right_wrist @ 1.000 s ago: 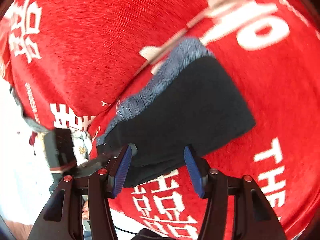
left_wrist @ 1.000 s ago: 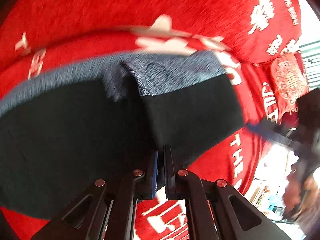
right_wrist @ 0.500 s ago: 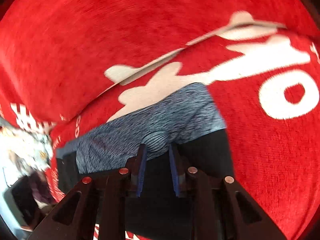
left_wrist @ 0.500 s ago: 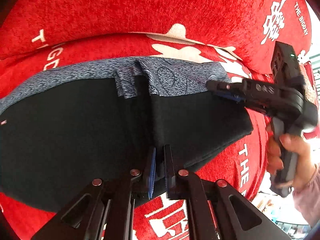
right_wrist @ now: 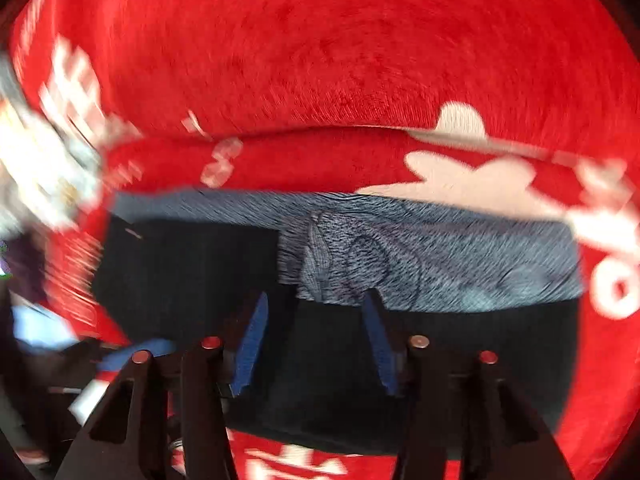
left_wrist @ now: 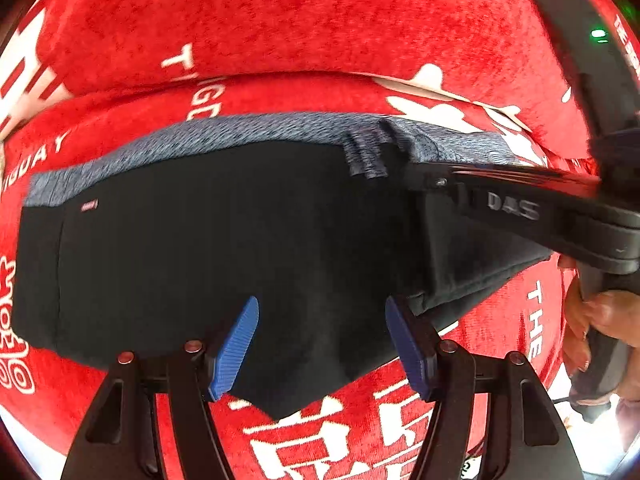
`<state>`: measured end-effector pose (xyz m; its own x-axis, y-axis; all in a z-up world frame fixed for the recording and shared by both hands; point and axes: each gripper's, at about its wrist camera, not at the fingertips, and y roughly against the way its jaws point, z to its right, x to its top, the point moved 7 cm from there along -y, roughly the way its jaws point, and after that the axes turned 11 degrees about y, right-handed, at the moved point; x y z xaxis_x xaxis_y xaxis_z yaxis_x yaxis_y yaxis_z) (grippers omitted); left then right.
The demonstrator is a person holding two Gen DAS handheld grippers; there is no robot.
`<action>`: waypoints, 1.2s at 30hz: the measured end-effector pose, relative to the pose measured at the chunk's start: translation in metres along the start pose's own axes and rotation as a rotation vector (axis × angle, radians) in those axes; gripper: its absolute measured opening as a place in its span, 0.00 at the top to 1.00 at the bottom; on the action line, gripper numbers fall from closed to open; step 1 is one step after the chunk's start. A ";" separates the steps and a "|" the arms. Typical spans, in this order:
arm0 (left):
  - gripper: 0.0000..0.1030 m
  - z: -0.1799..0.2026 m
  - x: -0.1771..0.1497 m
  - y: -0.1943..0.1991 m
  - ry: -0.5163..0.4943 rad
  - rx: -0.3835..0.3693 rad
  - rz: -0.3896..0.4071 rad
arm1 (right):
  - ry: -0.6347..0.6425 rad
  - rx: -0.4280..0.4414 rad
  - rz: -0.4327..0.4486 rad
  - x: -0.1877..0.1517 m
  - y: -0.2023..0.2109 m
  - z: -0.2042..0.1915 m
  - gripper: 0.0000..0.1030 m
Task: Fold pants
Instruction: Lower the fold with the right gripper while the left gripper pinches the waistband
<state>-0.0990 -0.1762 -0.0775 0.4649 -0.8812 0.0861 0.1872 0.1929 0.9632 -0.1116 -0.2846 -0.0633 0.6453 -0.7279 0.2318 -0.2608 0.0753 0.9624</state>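
Pants right under both tools, lying flat on the seat of a red sofa cover.

Left gripper: jaws just been opening, now standing wide. Nothing pinched. Blue pads hanging over the near dark edge of the cloth, with cloth below the gap but not squeezed.

Right gripper: jaws just been closing, yet showing apart in its own blurry view. No cloth pressed between the pads there. Reaching in from the side toward the gray waistband, close to a bunched-up wrinkle in it. Held by a hand at the edge of the left view.

Farther out: dark legs spread wide, gray waistband along the far side by the back cushion. One corner of dark cloth poking out at the near edge. A tiny tag just under the waistband on one side.

Step in hand, most likely: letting go after laying one part down, then getting ready for the next fold. Next move probably calling for a fresh pinch on an edge, maybe the waistband, and a neat lift over.

Around it all: white letters and shapes on the red cover. In the way: that wrinkle in the waistband, maybe needing a tug flat first. Also both tools close together, so easy to bump.
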 end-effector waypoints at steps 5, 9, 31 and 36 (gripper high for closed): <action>0.35 -0.013 -0.005 0.002 0.036 0.008 0.005 | -0.126 0.076 -0.027 -0.004 -0.025 0.002 0.92; 0.35 -0.023 -0.007 -0.003 0.078 0.033 -0.008 | -0.079 0.124 0.008 -0.010 -0.020 -0.009 0.87; 0.35 0.080 0.042 -0.056 -0.062 -0.068 -0.021 | -0.523 0.122 0.099 -0.104 0.032 0.124 0.90; 0.35 0.043 0.023 -0.034 -0.026 0.006 -0.014 | -0.465 0.124 0.091 -0.107 0.040 0.111 0.90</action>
<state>-0.1319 -0.2216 -0.0972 0.4398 -0.8946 0.0792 0.1881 0.1780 0.9659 -0.2713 -0.2794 -0.0654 0.2337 -0.9516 0.1997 -0.4028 0.0922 0.9106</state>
